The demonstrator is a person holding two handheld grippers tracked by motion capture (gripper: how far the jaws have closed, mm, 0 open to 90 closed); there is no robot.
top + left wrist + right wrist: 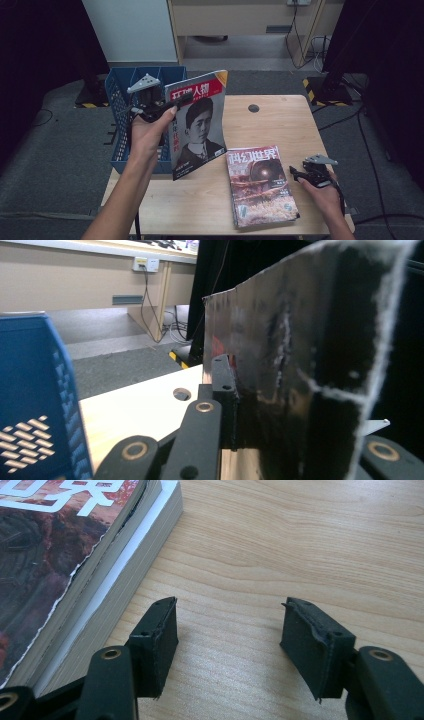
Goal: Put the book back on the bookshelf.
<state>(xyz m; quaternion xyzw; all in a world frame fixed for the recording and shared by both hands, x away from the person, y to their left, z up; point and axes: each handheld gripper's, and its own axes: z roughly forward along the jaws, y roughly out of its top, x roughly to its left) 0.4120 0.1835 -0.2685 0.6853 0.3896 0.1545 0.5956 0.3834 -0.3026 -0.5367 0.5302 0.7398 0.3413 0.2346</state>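
Our left tool (167,106) is clamped on the upright black-and-white portrait magazine (199,125) beside the blue plastic crate (116,100) — our right tool (227,645), jaws apart and empty, rests on the wooden tabletop (300,545) by the stacked magazines (260,185).

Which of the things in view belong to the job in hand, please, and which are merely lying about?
In the job:
- portrait magazine, upright, clamped in the left tool
- blue crate beside it
- magazine stack on the table
- right tool, open, empty

Lying about:
- floor cables
- wall socket
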